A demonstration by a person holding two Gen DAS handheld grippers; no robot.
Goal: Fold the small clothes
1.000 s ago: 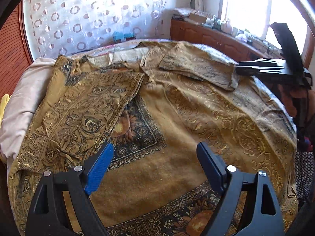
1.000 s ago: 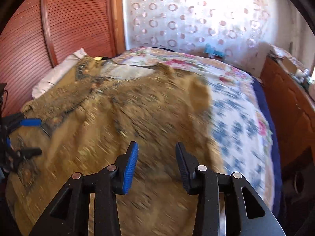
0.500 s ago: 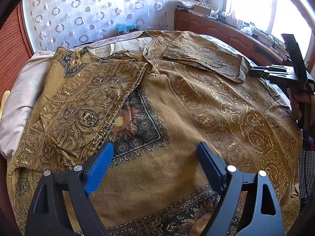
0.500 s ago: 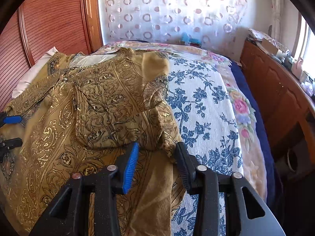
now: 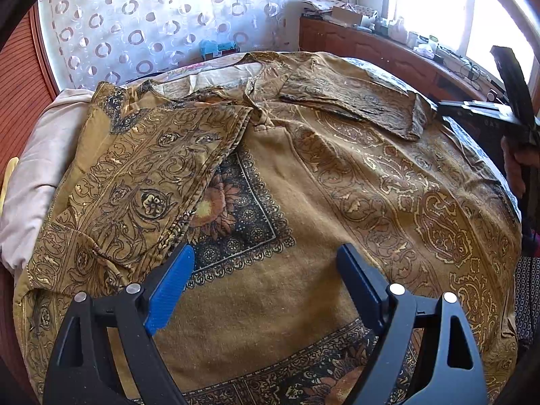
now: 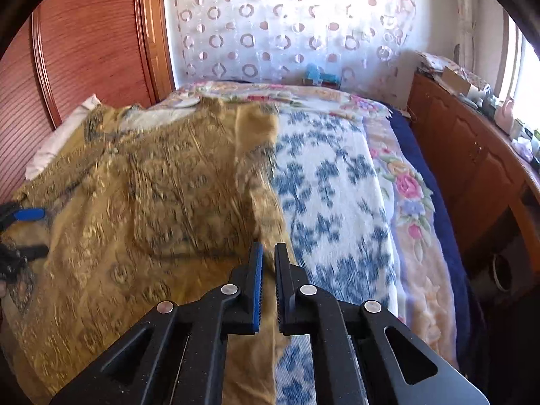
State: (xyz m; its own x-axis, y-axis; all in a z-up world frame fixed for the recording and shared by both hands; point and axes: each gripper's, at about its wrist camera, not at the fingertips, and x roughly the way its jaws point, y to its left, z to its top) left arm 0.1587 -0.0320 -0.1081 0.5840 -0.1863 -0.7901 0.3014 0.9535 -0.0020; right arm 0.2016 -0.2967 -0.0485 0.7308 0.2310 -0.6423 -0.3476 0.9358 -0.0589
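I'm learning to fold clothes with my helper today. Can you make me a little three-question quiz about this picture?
1. True or false: both sleeves of the golden tunic are folded onto its front.
2. What does the tunic lie on? A) floor B) bed C) chair
3. Which tongs stand wide with nothing between them?

Key:
1. True.
2. B, the bed with its blue-flowered cover.
3. The left tongs; the right tongs are closing at the tunic's edge.

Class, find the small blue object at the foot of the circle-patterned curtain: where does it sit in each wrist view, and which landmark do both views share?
Left wrist view: blue object sits upper centre-left, just beyond the golden garment.
Right wrist view: it sits upper centre, past the floral bedspread.
Shared landmark: the circle-patterned curtain directly behind it.
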